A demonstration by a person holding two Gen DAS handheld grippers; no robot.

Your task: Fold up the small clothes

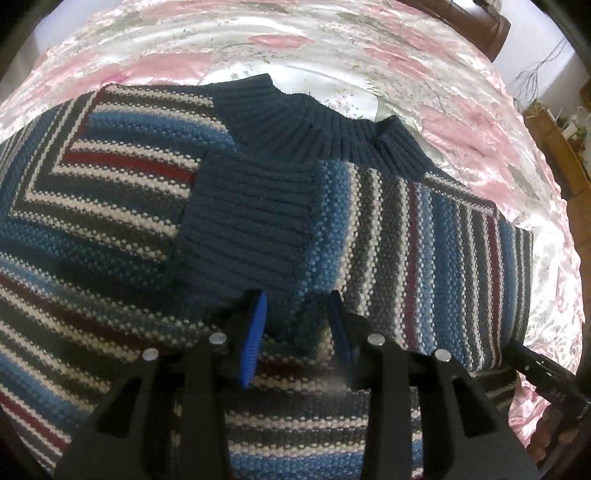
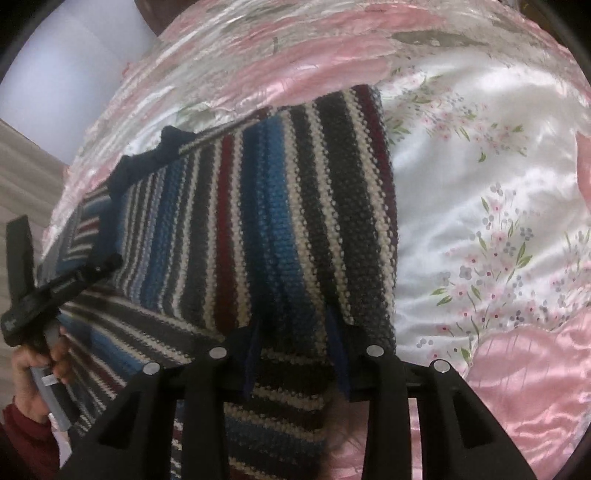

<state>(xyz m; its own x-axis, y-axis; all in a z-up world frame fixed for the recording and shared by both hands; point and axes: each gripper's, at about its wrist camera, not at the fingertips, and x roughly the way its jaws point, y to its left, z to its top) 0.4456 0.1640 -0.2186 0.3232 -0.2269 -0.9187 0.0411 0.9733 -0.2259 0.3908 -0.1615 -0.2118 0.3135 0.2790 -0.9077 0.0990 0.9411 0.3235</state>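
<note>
A striped knit sweater in blue, white, grey and dark red lies on a satin bedspread. Its navy ribbed collar points away from me. One sleeve lies across the body, its ribbed cuff near the middle. My left gripper has bunched sleeve knit pinched between its blue pads, just below the cuff. In the right wrist view, my right gripper is shut on the sleeve's wider end, raised slightly off the body. The left gripper and the hand holding it show at the left.
The pink and white floral bedspread spreads out to the right of the sweater. A dark wooden headboard stands at the far end. Wooden furniture with cables lines the right wall. A pale wall is at the far left.
</note>
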